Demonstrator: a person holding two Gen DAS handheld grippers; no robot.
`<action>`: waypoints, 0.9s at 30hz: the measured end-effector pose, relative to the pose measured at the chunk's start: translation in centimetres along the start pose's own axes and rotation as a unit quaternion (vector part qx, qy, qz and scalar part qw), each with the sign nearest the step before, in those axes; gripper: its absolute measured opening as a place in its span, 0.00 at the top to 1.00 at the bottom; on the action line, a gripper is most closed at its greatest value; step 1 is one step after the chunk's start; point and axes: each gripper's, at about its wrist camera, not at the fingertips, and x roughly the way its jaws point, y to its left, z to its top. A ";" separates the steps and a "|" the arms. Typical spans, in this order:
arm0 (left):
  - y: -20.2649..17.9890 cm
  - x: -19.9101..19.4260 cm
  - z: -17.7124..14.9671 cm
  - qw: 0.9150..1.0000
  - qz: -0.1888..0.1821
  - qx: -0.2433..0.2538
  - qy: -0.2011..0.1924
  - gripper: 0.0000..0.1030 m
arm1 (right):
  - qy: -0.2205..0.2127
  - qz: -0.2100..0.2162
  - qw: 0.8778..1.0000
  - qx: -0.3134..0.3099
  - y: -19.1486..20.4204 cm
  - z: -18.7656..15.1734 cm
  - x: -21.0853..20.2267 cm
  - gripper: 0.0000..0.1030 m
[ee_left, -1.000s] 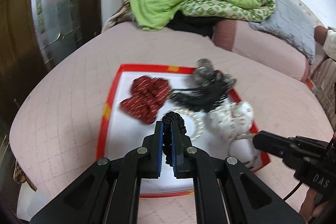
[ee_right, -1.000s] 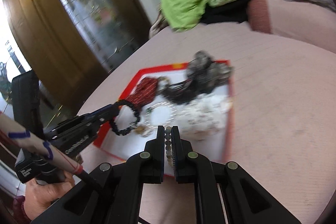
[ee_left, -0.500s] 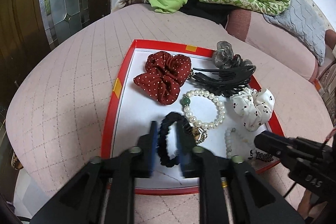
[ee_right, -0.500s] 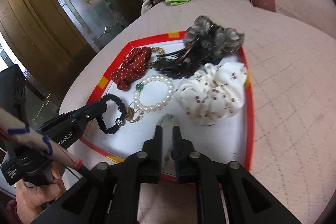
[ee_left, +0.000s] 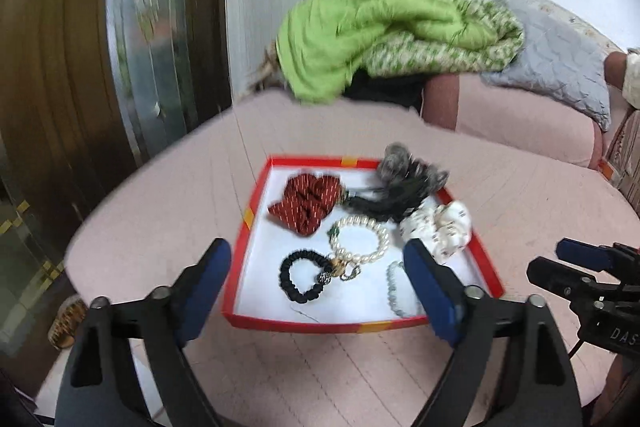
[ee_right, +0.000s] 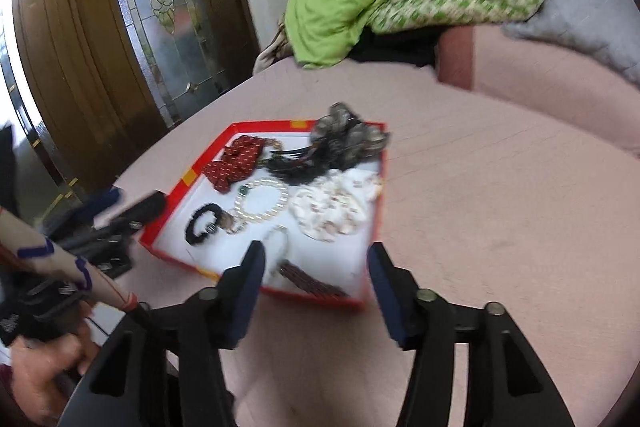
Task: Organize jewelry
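Both tools have let go within the last second. The left tool [ee_left: 316, 275], clamped a moment ago on the black beaded bracelet [ee_left: 304, 277], now stands wide with its jaws opening and nothing between the pads; the bracelet lies flat in the red-rimmed tray [ee_left: 256, 203], just ahead of the tool. The right tool [ee_right: 314, 267], which pinched a pale bead strand [ee_right: 278, 239], is likewise opening and empty, the strand lying just beyond its left finger. Judging from this, two pieces are delivered and both tools are free for the next item.

The pink quilted bed [ee_left: 160, 195] beneath is soft and grid-stitched. The tray is shallow, stiff card with a smooth white floor. Further ahead of the left tool sit a red dotted fabric scrunchie [ee_left: 308, 203], a white printed scrunchie [ee_left: 444, 227], then a ring of glossy round pearls [ee_left: 362, 241].
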 end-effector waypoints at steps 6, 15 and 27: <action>-2.1 -6.1 -0.1 0.999 0.033 0.014 -0.022 0.01 | -0.034 -0.035 0.999 0.007 -1.0 -2.2 -5.8 0.20; -3.8 -9.2 -2.5 0.998 0.048 0.040 0.001 0.00 | -0.064 -0.057 0.996 -0.012 0.7 -5.6 -10.8 0.10; -2.5 -9.4 -3.2 0.996 0.080 0.025 -0.008 0.00 | -0.061 -0.058 0.996 -0.015 1.3 -5.8 -11.0 0.10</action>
